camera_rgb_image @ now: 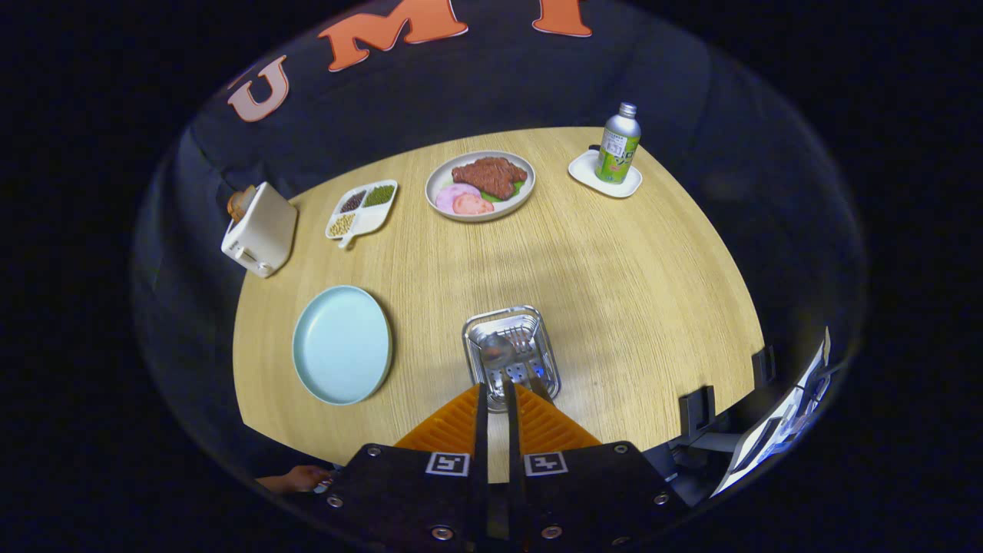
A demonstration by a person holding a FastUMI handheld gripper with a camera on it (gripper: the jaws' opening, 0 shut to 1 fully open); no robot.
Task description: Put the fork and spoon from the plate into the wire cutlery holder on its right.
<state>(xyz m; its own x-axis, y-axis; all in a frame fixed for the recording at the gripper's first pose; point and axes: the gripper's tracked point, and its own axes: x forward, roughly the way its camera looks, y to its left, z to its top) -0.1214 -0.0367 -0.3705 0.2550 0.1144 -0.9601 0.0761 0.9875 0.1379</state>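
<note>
While the gripper (pixel 495 392) hangs nearly closed and empty, the shiny wire cutlery holder (pixel 476 338) holds a steel fork (pixel 524 342) and spoon (pixel 495 351) beside the bare pale-blue round plate (pixel 342 344) on the light wooden table (pixel 630 261).

Shiny metal cutlery holder (pixel 511 355), matt wood-grain table (pixel 614 261), smooth pale-blue plate (pixel 342 344)

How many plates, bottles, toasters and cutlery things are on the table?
Plates and trays: 4, namely blue plate, food plate, divided snack tray, small tray
Bottles: 1, bottle
Toasters: 1, toaster
Cutlery holders: 1, cutlery holder
Cutlery: 2, fork and spoon
Total: 9
The gripper is nearly closed on nothing.
</note>
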